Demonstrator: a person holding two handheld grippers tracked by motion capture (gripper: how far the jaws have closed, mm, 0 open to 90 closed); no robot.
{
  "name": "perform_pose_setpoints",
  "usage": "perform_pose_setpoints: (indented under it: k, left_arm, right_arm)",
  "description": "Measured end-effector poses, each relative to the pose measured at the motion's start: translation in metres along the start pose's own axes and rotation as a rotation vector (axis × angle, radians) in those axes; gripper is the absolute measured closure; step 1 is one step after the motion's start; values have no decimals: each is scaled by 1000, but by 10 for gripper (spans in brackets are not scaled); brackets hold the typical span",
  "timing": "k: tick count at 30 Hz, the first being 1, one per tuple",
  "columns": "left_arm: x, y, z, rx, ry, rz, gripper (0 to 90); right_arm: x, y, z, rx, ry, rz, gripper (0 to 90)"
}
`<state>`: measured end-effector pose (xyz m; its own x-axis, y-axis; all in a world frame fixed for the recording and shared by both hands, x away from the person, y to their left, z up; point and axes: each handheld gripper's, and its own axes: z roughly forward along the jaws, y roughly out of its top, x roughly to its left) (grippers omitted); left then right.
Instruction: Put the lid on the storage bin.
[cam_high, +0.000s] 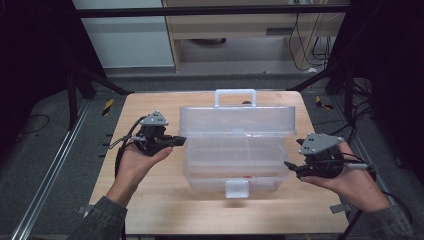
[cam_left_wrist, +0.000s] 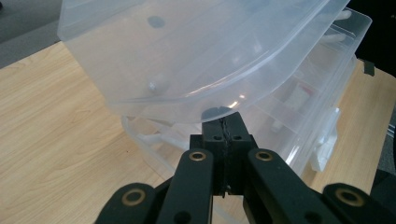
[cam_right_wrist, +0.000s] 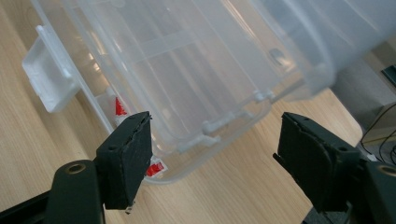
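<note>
In the middle of the bench (cam_high: 150, 210) the clear box (cam_high: 235, 165) already stands with its lid (cam_high: 237, 120) raised, the left tongs (cam_high: 176, 141) pressed together at its left edge, the right tongs (cam_high: 294, 170) spread and empty beside it.

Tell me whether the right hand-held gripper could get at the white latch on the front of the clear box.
Probably yes. The right hand-held gripper is open beside the clear box, and the white latch hangs on the front wall with bare table around it.
</note>
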<state>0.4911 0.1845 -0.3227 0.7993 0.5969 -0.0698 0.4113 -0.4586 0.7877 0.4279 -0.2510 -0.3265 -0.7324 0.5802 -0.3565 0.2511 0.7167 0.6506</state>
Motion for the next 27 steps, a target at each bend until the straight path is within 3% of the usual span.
perform_pose_setpoints:
  k: [7, 12, 27]
  left_arm:
    - [-3, -5, -2, -9, 0, -1, 899]
    - [-4, -9, -3, -10, -7, -3, 899]
    - [-6, -29, 1, -7, -28, -21, 899]
  right_arm:
    - [-12, -13, -14, 21, -58, 46, 230]
    - [-17, -21, -16, 36, -74, 64, 227]
    - [-37, -46, 10, 87, -134, 138, 223]
